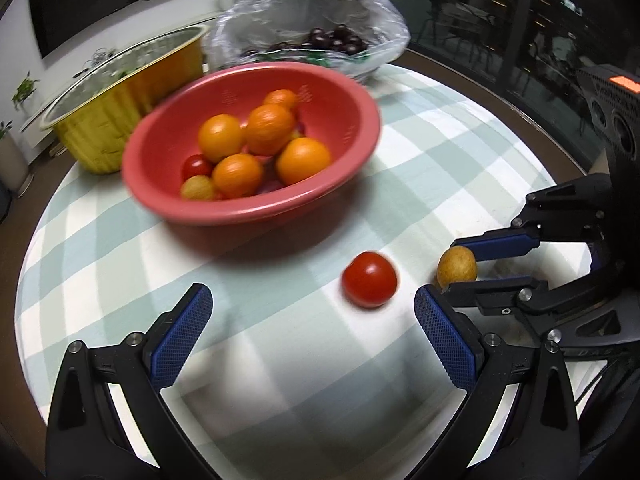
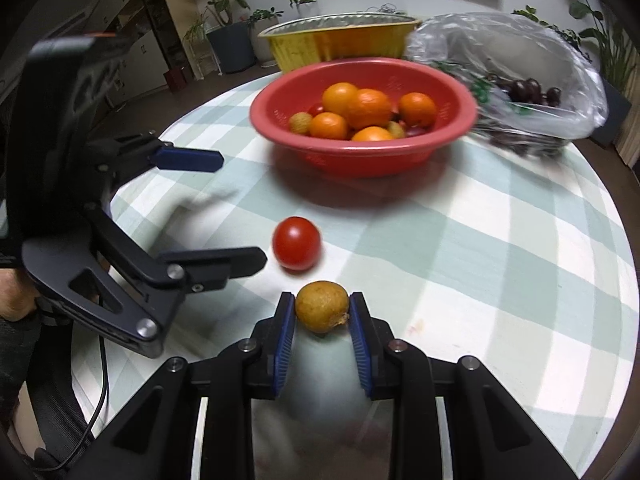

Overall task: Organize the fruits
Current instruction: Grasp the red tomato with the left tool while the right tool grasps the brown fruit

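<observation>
Blur smears the red bowl [image 1: 252, 144] & bagged dark fruit [image 2: 528, 90]. We see the right claw [image 2: 322, 308] clamped on a yellow fruit [image 2: 321, 306], stem-end lower right, on the counter [image 2: 480, 260]; left claw [image 1: 312, 320] apart beside a tomato [image 1: 370, 279].

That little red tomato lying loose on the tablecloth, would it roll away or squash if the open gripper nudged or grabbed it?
The cherry tomato is round and smooth, so a nudge would probably send it rolling across the cloth. Its glossy skin suggests it may slip between jaws. It looks soft-skinned, so a hard squeeze might split it.
</observation>
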A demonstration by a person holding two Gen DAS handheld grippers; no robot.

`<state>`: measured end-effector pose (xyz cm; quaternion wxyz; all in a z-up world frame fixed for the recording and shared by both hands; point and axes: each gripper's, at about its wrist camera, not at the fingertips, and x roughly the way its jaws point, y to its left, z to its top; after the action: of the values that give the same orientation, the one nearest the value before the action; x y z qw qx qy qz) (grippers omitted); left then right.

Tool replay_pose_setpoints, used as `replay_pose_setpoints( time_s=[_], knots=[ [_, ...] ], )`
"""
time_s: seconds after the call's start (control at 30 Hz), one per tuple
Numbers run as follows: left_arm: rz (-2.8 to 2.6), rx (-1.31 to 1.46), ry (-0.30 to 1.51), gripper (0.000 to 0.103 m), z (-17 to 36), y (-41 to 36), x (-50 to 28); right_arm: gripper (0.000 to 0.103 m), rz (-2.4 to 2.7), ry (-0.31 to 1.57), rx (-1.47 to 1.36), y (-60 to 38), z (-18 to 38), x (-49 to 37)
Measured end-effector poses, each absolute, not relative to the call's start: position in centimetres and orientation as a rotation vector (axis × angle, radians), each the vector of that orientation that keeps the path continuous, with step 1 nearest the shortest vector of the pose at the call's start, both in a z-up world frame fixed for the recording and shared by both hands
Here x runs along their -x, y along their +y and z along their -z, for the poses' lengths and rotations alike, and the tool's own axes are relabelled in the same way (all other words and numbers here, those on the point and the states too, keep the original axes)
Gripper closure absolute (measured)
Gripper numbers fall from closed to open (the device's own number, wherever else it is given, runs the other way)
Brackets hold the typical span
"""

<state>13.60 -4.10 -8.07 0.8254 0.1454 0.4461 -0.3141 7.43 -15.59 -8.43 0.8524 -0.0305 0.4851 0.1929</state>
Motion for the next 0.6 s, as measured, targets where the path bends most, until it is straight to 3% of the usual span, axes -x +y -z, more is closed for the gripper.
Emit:
replay_pose_setpoints(
  time_s=[0.33, 0.6],
  knots=[
    [0.716, -0.324, 0.97, 0.002, 9.0, -6.7, -13.7, 0.073, -0.358, 1.026, 0.01, -18.8, 8.3, -6.8],
    [0.733, -0.323, 0.995, 0.046, 9.8, -7.4, -13.7, 0.073, -0.359, 1.022, -0.001, -18.8, 8.4, -6.9]
  ],
)
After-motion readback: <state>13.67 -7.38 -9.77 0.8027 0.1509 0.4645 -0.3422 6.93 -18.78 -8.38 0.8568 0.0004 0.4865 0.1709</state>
